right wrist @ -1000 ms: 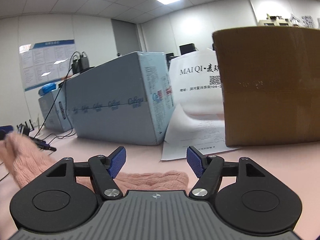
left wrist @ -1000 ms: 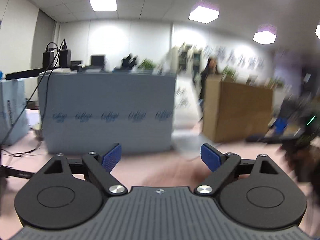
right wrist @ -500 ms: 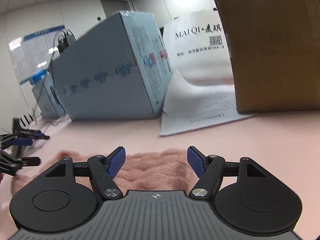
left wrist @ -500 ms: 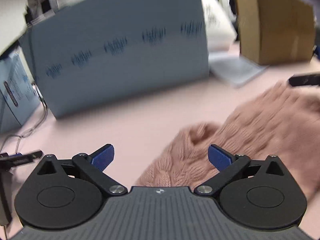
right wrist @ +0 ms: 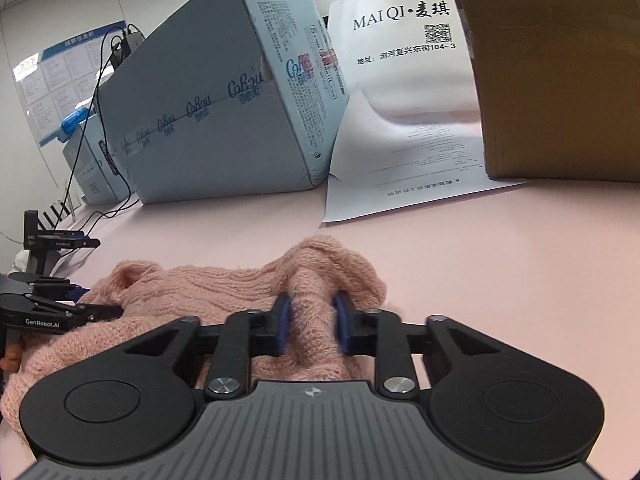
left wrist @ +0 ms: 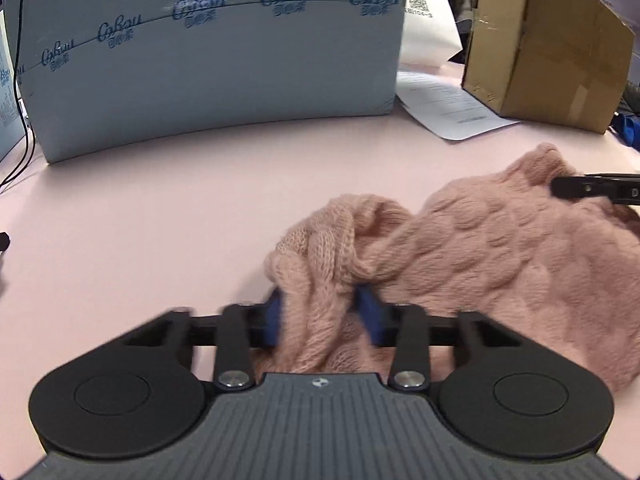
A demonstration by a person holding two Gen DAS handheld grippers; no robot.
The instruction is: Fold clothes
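Observation:
A pink cable-knit sweater (left wrist: 500, 248) lies crumpled on the pink table. My left gripper (left wrist: 320, 312) is closing its jaws on a bunched edge of the knit, which is squeezed between the blue pads. In the right wrist view the same pink sweater (right wrist: 208, 292) spreads leftward, and my right gripper (right wrist: 312, 324) is closing on a raised fold at its far edge, pads pressing the fabric. The right gripper's black fingertips (left wrist: 592, 188) reach into the left wrist view at the right edge. The left gripper (right wrist: 60, 316) shows at the left of the right wrist view.
A large pale-blue carton (left wrist: 208, 56) stands behind the sweater, with a second smaller one (right wrist: 92, 160) further left. A brown cardboard box (left wrist: 552, 48) sits at the back right on printed paper sheets (left wrist: 448, 108). A white bag (right wrist: 404, 56) leans behind. Black cables (right wrist: 88, 148) trail at the left.
The left gripper swung down from facing the room to the sweater and shut on its edge. The right gripper dipped slightly and its jaws shut on a fold.

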